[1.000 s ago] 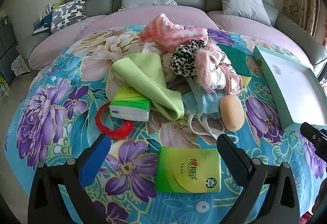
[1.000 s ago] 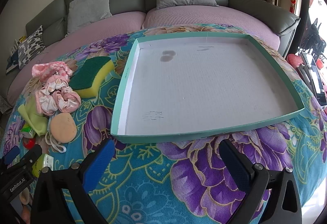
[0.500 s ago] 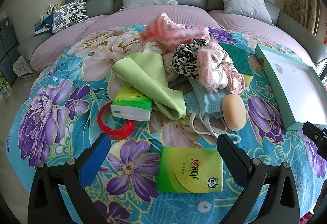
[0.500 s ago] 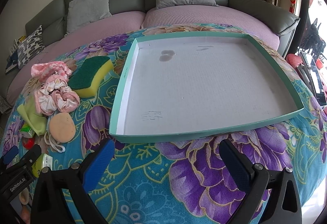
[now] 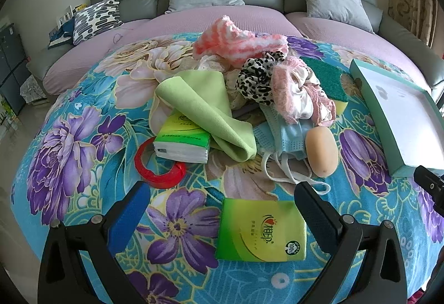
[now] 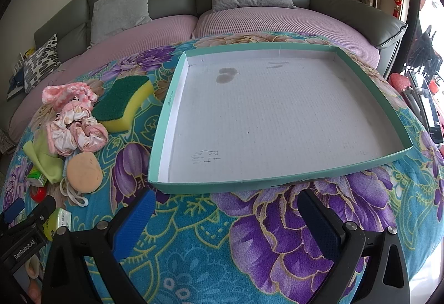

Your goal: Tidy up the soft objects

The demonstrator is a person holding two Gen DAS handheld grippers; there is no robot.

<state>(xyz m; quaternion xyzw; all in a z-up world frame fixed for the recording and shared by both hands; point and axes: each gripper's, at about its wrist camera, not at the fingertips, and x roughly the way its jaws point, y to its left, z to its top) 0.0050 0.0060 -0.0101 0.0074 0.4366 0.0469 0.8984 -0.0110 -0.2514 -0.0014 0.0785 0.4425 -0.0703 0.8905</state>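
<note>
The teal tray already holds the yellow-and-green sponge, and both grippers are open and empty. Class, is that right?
Not quite. The right wrist view shows the teal tray holding nothing; the yellow-and-green sponge lies on the blanket beside it. The left gripper and right gripper are open and empty.

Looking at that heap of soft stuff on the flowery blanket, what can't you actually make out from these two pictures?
- Red ring, left wrist view: its far part hidden under the tissue pack.
- Blue face mask, left wrist view: mostly covered by the pink scrunchie and the beige sponge.
- Scribble in the tray, right wrist view: too small to read.
</note>
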